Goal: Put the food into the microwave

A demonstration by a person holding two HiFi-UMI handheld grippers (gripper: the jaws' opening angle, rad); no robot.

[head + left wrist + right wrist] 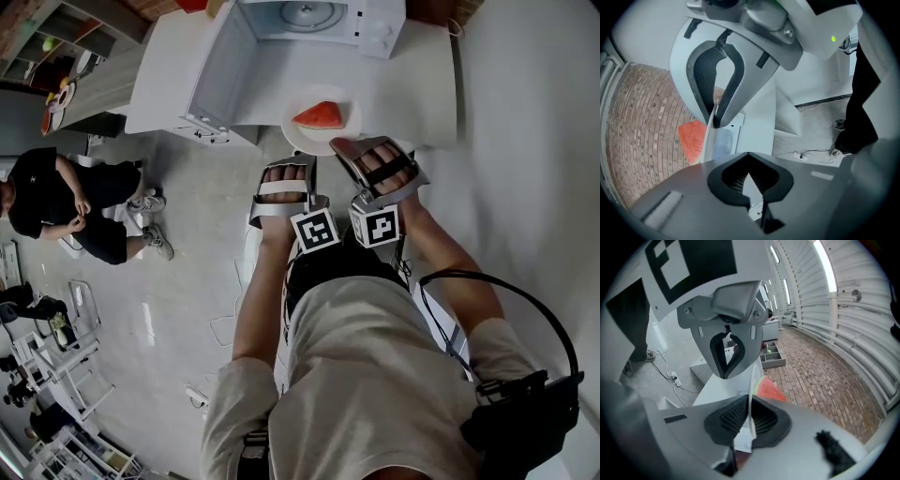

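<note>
Right gripper view shows us our right gripper (738,392) clamped on the rim of the plate (307,139) carrying the watermelon slice (321,115), just before the open microwave (375,23). Our left gripper (733,150), jaws apart and empty, hangs beside the plate, toward the microwave's door (220,70).

Bright even light, soft shadows, fisheye-warped edges, dark vignetted corners

Smooth plate (314,142), rough brickwork (825,376).
</note>
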